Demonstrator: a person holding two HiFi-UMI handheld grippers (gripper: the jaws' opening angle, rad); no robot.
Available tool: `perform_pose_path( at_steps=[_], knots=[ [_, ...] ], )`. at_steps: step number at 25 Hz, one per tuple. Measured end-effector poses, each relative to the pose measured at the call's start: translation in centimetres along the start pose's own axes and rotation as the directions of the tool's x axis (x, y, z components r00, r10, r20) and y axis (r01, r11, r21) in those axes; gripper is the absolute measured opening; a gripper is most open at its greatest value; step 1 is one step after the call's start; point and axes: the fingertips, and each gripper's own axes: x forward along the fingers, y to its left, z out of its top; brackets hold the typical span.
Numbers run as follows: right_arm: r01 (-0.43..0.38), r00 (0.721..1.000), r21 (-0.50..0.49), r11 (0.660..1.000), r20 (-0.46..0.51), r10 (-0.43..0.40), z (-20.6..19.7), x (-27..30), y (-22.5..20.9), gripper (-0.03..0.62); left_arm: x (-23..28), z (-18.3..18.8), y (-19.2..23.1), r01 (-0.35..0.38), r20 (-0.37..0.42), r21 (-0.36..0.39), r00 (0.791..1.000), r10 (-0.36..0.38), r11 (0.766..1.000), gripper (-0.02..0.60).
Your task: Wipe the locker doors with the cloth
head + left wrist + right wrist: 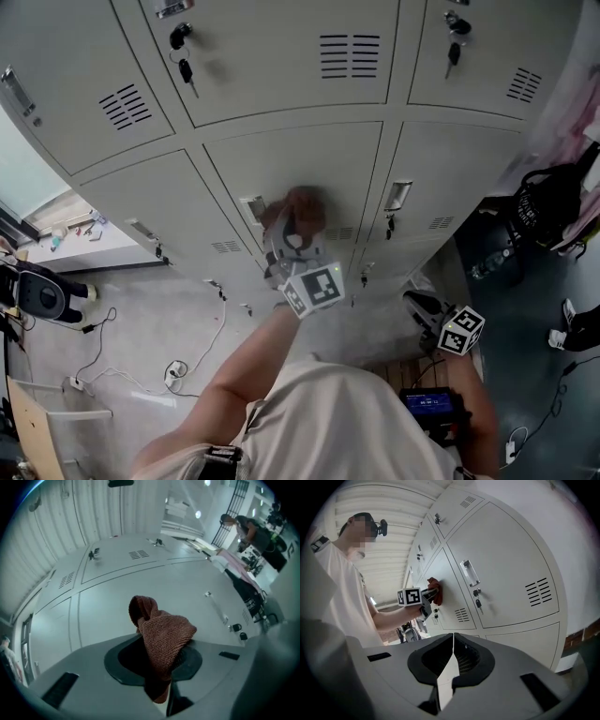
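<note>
The cloth (302, 207), a rust-brown knitted one, is bunched into a lump and clamped between the jaws of the left gripper (292, 231). In the left gripper view the two jaws close on its lower end while the rest rises in a folded knob toward 12 o'clock. In the right gripper view the lump meets the face of a pale grey locker door (298, 157), so the cloth lies against the metal, not clear of it. In the head view it sits just at 3 o'clock of that door's recessed handle (253, 209), and a band of vent slots (339, 233) shows at its 4 o'clock.

The left forearm (246, 361) is bare and stretched out nearly straight from the body toward the lockers, running from 7 o'clock up to the centre of the head view. The gripper's marker cube (314, 286) sits at its end, on the near side of the cloth.

The right gripper (424, 307) is held low and close to the body at 4 o'clock in the head view, well apart from the cloth. Its jaws are pressed together along a thin seam with nothing between them, and they point toward the lower lockers.

Keys (187, 69) hang from the lock of an upper door at 11 o'clock.
</note>
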Motion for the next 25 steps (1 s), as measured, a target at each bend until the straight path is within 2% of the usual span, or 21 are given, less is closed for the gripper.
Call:
perform_pose_path(
  at_steps=[3,6,8,10,13,18,22,25],
  knots=[
    [0.019,1.000,0.003,1.000,0.011,-0.019,-0.1,-0.7,-0.1,0.018,0.8,2.0,-5.1,0.126,0.047,0.059,0.990,-0.129,0.990,0.066],
    [0.038,0.999,0.008,0.999,0.027,-0.038,0.0,-1.5,-0.2,0.018,1.6,4.0,-9.8,0.247,0.079,0.119,0.963,-0.257,0.962,0.066],
    [0.053,0.998,0.009,0.999,0.034,-0.053,0.1,-2.2,-0.3,0.018,2.1,5.4,-11.5,0.293,0.093,0.130,0.948,-0.306,0.947,0.066],
    [0.065,0.997,0.012,0.998,0.040,-0.065,0.2,-2.8,-0.4,0.018,2.4,6.7,-11.7,0.301,0.108,0.126,0.943,-0.314,0.945,0.067],
    [0.076,0.996,0.014,0.997,0.045,-0.076,0.5,-3.2,-0.6,0.018,2.6,7.8,-9.9,0.272,0.125,0.111,0.950,-0.285,0.956,0.067],
    [0.038,0.999,0.005,0.999,0.034,-0.038,0.9,-1.8,-0.5,0.018,2.0,7.9,-2.5,0.122,0.129,0.092,0.983,-0.133,0.988,0.067],
    [-0.019,1.000,-0.004,1.000,0.015,0.019,1.0,0.6,0.2,0.018,0.8,5.5,3.7,0.017,0.076,0.082,0.997,-0.024,0.997,0.067],
    [-0.063,0.998,-0.017,0.998,-0.004,0.062,1.2,2.5,0.7,0.018,-0.2,2.8,8.2,-0.059,0.027,0.069,0.998,0.058,0.996,0.067]
  ],
)
